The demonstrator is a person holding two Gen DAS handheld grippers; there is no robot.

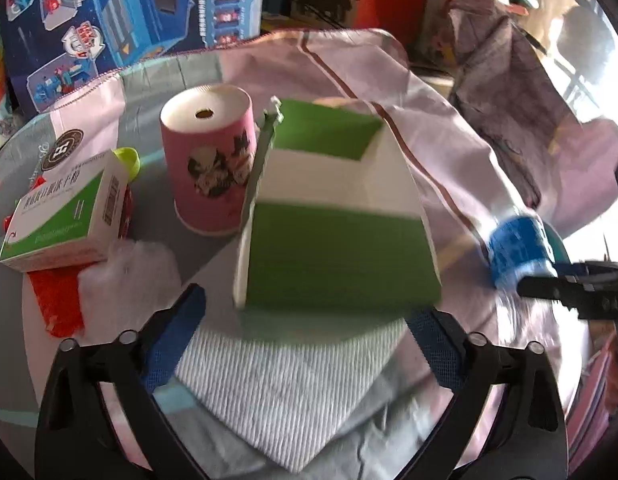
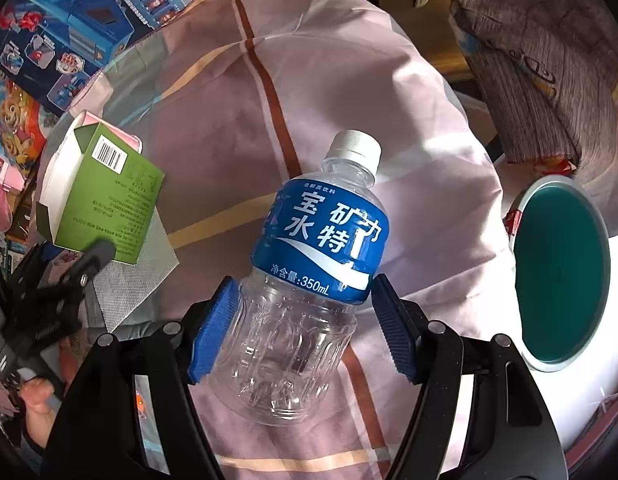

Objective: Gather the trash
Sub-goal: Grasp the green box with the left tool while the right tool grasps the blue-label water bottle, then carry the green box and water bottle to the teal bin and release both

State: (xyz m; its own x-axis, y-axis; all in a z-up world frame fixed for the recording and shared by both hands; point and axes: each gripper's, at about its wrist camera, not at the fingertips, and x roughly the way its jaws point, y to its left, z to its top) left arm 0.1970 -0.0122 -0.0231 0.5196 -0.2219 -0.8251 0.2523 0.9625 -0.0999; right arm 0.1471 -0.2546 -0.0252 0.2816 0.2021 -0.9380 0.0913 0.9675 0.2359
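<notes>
Two pieces of trash: a green carton and an empty plastic bottle were being dealt with at once, one per gripper.
Landmark: the pink striped cloth, on which everything lay.
Carton: open-ended, set on a white paper napkin near the middle of the cloth, with a pink paper roll just beside it.
Left gripper: its jaws were seen spread wide on either side of the carton's near end; no pad was seen pressing on it, so nothing was held.
Bottle: lying on the cloth, cap pointing away, toward the cloth's side where a teal-lined bin stood.
Right gripper: its jaws were part closed around the clear lower half of the bottle; one pad looked against the wall, the other a little off it, so a firm hold could not be told.
Step in hand: judged to be the grasp, both pieces bracketed but not yet lifted.
Next move: the jaws would need closing squarely, gently on the thin carton, then each piece carried to the bin.
Other clutter: a small medicine box was left untouched at the cloth's far edge.
</notes>
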